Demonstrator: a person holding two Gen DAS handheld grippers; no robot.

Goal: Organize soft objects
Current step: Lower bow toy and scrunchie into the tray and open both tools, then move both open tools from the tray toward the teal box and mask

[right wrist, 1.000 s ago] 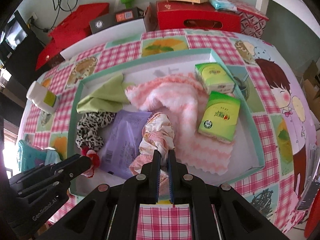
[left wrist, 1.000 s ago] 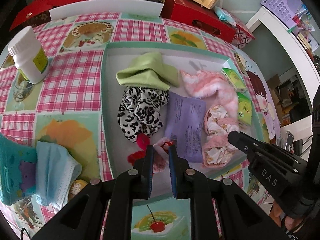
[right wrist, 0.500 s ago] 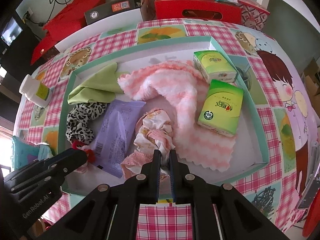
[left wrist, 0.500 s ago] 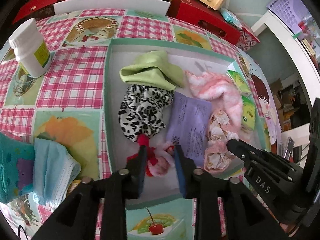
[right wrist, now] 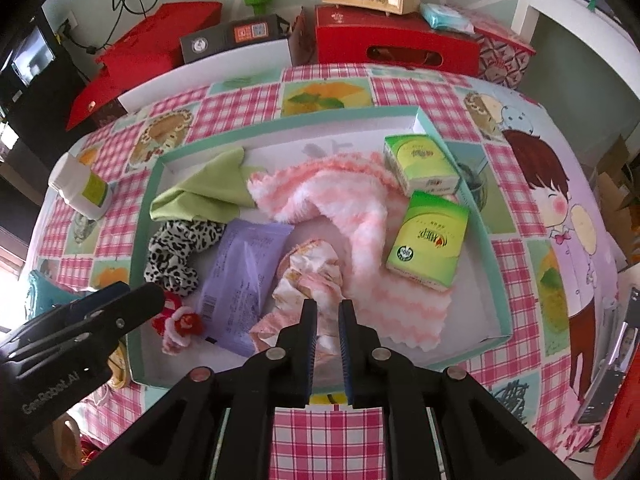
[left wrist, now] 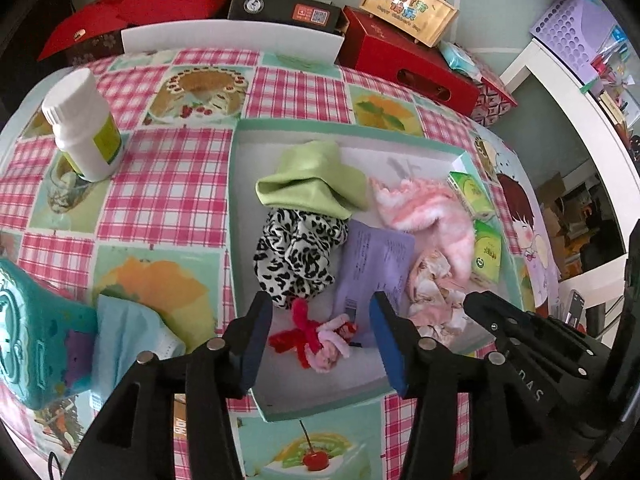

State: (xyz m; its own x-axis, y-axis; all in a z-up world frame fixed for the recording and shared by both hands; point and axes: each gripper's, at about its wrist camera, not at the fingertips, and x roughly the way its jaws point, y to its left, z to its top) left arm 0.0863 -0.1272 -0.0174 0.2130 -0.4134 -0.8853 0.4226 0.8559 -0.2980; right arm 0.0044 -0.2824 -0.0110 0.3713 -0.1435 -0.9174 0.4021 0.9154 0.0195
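Note:
A white tray with a teal rim (left wrist: 231,220) holds the soft things. My left gripper (left wrist: 320,320) hovers over its near end. Its jaws are opening, and a red and pink plush hair tie (left wrist: 316,340) lies loose on the tray floor between them, clear of both pads. My right gripper (right wrist: 328,312) is just to the right. Its jaws are opening a little, with the edge of a floral scrunchie (right wrist: 312,276) in the narrow gap. Also in the tray are a leopard scrunchie (left wrist: 296,256), a green cloth (left wrist: 312,184), a pink fluffy towel (right wrist: 360,220) and a purple packet (right wrist: 240,276).
Two green tissue packs (right wrist: 428,240) sit at the tray's right side. Left of the tray, on the checked tablecloth, are a white bottle (left wrist: 84,128), a blue face mask (left wrist: 124,336) and a teal item (left wrist: 28,336). Red boxes (right wrist: 396,44) line the table's far edge.
The left jaws went from shut on the red and pink hair tie to wide apart, leaving it on the tray floor. The right jaws parted slightly around the floral scrunchie.

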